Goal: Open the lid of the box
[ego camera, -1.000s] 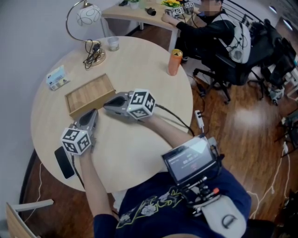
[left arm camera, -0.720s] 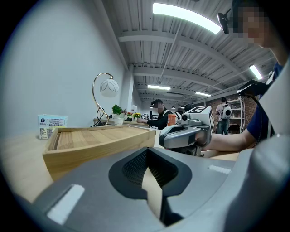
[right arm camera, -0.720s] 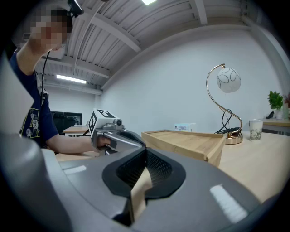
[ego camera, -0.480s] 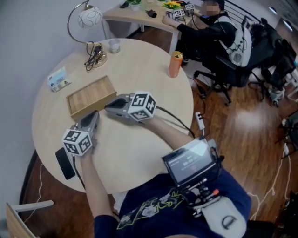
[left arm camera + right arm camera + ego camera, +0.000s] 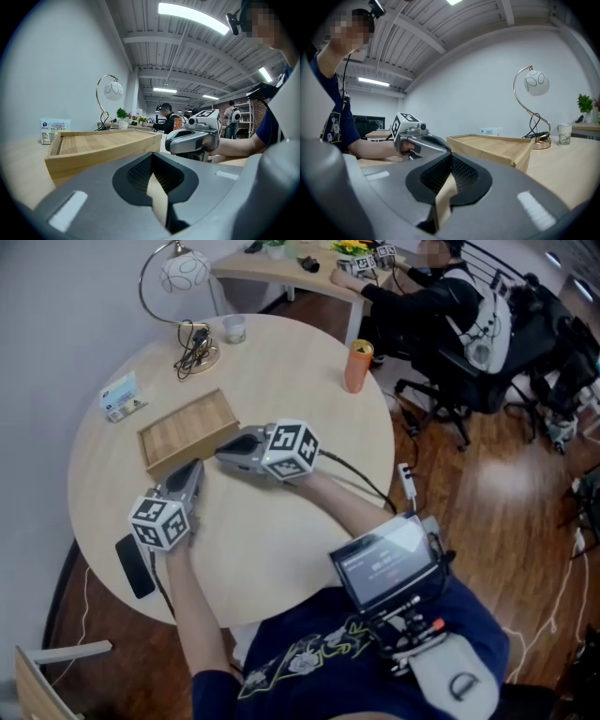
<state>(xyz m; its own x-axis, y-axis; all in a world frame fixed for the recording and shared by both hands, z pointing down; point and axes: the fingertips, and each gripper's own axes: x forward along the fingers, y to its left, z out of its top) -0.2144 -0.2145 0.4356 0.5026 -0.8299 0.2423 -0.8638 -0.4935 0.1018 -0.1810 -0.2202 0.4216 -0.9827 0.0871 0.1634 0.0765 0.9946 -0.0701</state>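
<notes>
A flat wooden box (image 5: 186,433) with a raised rim lies on the round table, its lid down. My left gripper (image 5: 193,471) rests on the table just short of the box's near edge, shut and holding nothing. My right gripper (image 5: 223,454) sits at the box's near right corner, also shut and empty. In the left gripper view the box (image 5: 101,146) fills the left, with the right gripper (image 5: 193,138) beside it. The right gripper view shows the box (image 5: 491,147) ahead and the left gripper (image 5: 416,138) to its left.
A curved lamp (image 5: 180,282) and a glass cup (image 5: 233,329) stand at the table's far edge. An orange can (image 5: 356,366) is at the far right and a small card pack (image 5: 120,397) at the left. A black phone (image 5: 136,566) lies near the front-left edge. A person (image 5: 427,296) sits at another desk.
</notes>
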